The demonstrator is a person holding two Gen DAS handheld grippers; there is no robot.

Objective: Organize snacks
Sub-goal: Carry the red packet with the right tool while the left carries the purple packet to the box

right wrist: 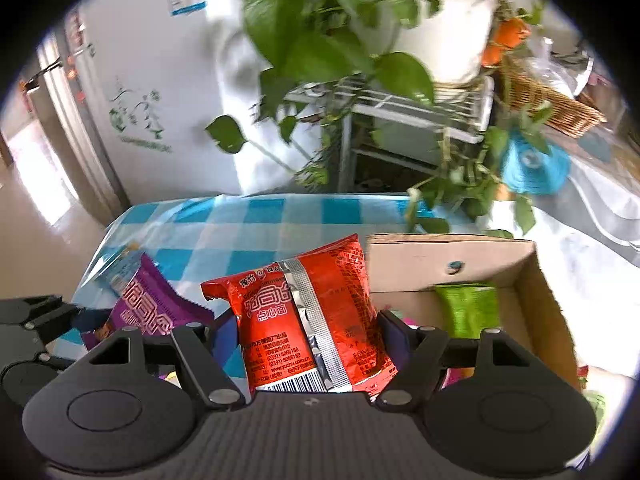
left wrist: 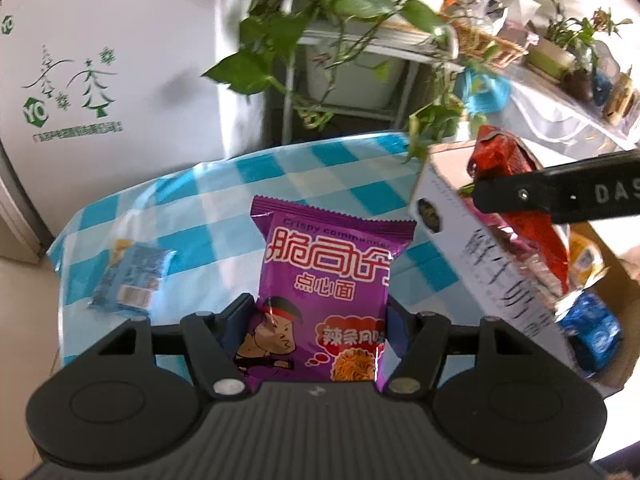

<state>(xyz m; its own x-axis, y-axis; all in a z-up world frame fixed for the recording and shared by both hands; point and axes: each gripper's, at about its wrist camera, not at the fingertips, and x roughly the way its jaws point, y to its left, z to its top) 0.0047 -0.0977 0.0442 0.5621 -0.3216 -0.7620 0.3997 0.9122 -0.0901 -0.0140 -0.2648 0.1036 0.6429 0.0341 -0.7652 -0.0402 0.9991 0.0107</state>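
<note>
My left gripper (left wrist: 316,320) is shut on a purple snack packet (left wrist: 328,280) and holds it upright above the checked tablecloth (left wrist: 224,208). My right gripper (right wrist: 310,332) is shut on a red snack packet (right wrist: 316,312), held at the left edge of an open cardboard box (right wrist: 528,280). In the left wrist view the red packet (left wrist: 512,184) hangs over the box (left wrist: 472,248), pinched by the right gripper's fingers (left wrist: 560,196). The purple packet (right wrist: 152,308) and the left gripper (right wrist: 40,328) show at the left of the right wrist view. A blue packet (left wrist: 128,276) lies on the cloth.
The box holds a green packet (right wrist: 468,312), a blue packet (left wrist: 592,332) and others. Leafy plants (right wrist: 328,40) on a white metal rack (right wrist: 420,120) hang over the table's far edge. A white fridge (left wrist: 100,60) stands to the left.
</note>
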